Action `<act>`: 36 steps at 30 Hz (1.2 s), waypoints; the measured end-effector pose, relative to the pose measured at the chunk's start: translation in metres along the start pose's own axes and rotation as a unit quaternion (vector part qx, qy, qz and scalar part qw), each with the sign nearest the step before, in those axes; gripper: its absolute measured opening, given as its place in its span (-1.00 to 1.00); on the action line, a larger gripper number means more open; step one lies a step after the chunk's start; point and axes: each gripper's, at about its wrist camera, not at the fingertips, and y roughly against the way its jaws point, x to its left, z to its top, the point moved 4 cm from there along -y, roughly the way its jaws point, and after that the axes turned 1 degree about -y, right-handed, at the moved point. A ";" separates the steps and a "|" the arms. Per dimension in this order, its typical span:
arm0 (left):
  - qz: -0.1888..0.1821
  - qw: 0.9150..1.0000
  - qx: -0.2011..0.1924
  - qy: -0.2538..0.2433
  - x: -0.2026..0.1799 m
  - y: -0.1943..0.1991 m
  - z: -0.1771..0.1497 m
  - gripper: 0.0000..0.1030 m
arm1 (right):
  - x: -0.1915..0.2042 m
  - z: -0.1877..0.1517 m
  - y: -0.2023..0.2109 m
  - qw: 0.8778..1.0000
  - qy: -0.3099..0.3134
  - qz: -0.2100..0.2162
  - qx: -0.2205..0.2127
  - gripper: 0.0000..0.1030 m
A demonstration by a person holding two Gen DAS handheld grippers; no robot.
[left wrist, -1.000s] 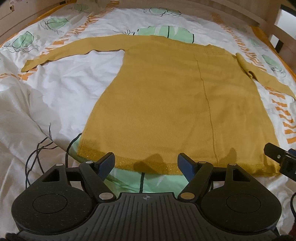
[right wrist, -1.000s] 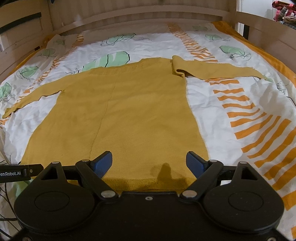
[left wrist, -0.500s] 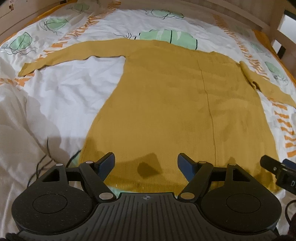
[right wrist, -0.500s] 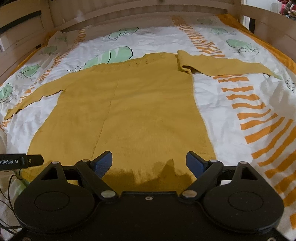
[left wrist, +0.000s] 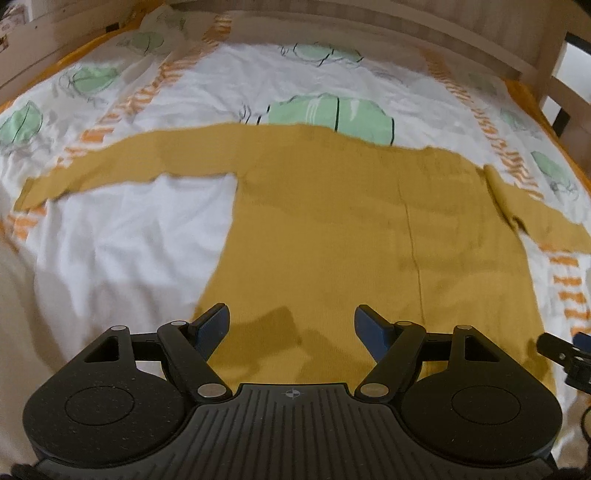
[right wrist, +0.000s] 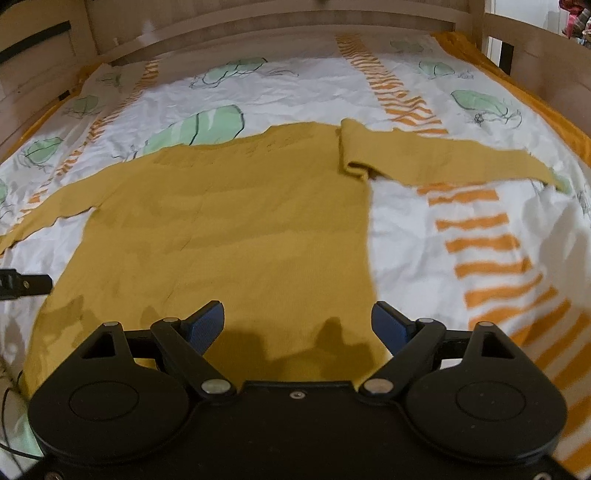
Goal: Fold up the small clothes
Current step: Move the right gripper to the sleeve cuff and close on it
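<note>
A mustard sweater [left wrist: 332, 221] lies flat on the bed, both sleeves stretched outward. Its bottom hem is hidden behind both tools, and the right sleeve [right wrist: 443, 162] is creased at the shoulder. The left gripper [left wrist: 291, 325] and right gripper [right wrist: 297, 321] hover over the lower part, jaws spread, holding nothing. Around it are a leaf-and-stripe printed bedsheet [right wrist: 480, 240] and wooden bed frame [right wrist: 258, 22].

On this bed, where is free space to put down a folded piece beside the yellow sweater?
Free: bare sheet under the left sleeve, beside the sweater; striped sheet below the right sleeve. Crowded: the middle, covered by the sweater body.
</note>
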 end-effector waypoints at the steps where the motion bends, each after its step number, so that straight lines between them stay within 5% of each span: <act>1: 0.002 1.000 -0.002 -0.004 -0.001 -0.004 0.007 0.43 | -0.002 0.005 -0.003 1.000 -0.001 -0.002 -0.001 0.71; 19: -0.011 0.998 -0.042 -0.044 -0.024 -0.073 0.106 0.43 | -0.061 0.077 -0.053 0.998 -0.050 -0.031 0.008 0.71; 25: -0.028 0.998 -0.031 -0.042 -0.024 -0.113 0.109 0.43 | -0.108 0.106 -0.065 0.994 -0.085 -0.065 0.007 0.70; 36: 0.022 0.998 0.031 -0.059 -0.013 -0.167 0.099 0.43 | -0.238 0.160 -0.100 0.974 -0.202 -0.105 0.014 0.58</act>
